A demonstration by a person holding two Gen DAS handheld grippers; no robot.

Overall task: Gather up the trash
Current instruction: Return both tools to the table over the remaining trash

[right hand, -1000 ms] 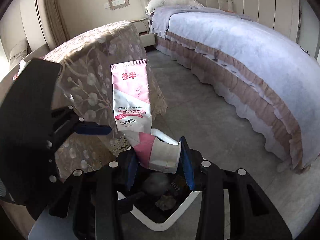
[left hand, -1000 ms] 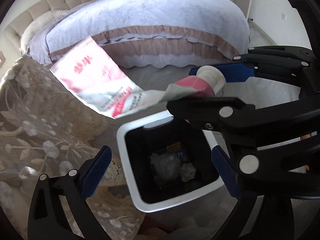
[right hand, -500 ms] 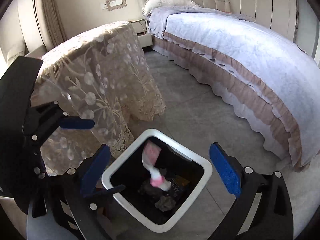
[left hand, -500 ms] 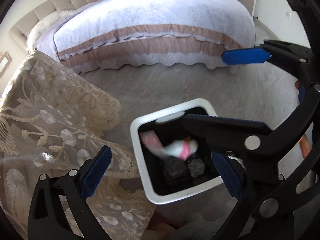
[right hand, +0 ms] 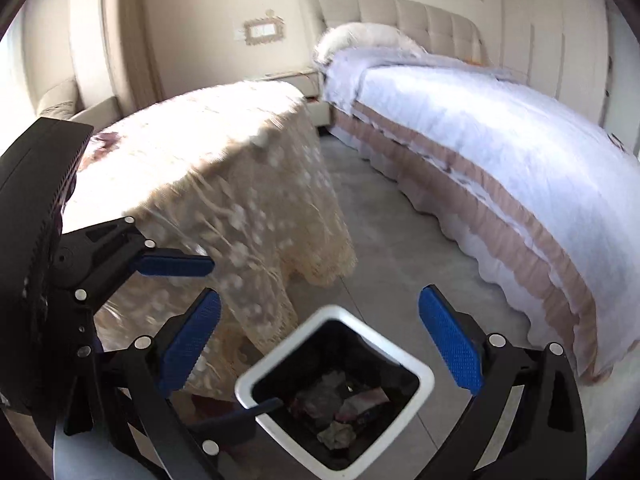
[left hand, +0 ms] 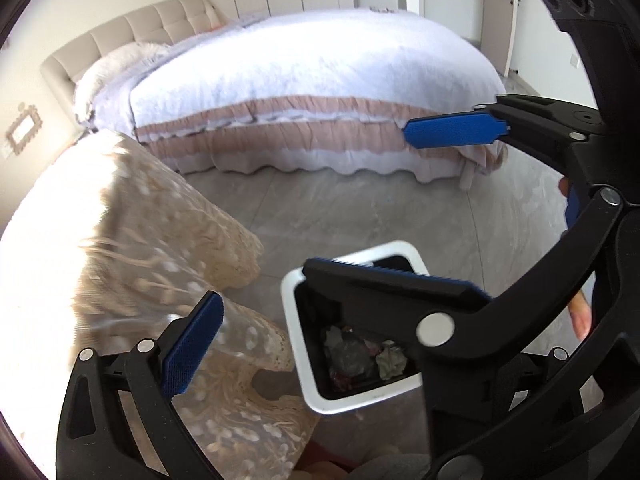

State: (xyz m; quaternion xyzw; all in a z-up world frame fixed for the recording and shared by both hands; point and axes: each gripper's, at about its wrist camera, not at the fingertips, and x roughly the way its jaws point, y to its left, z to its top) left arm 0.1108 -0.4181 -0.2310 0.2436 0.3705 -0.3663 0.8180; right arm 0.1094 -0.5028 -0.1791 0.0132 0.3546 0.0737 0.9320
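A white-rimmed bin [right hand: 425, 376] with a black liner stands on the grey floor beside the table. Inside lie crumpled paper [right hand: 336, 434] and a pink and white toothpaste tube [right hand: 370, 396]. My right gripper [right hand: 320, 344] hangs above the bin, open, with nothing between its blue pads. In the left wrist view the bin [left hand: 294, 320] sits low in the middle, and the right gripper [left hand: 356, 202] crosses in front of it with its fingers wide apart. My left gripper [left hand: 320, 344] is open and empty; its right finger is hidden behind the right gripper.
A table under a cream lace cloth [right hand: 224, 168] stands just left of the bin. A bed with a lilac cover and pink frill [right hand: 500, 152] fills the right. Grey tiled floor [right hand: 392, 248] lies between them. A person's hand [left hand: 580, 312] shows at the right edge.
The right gripper opened and let go of the toothpaste tube, which dropped into the bin. Both grippers have risen, and the bin now sits lower in both views.
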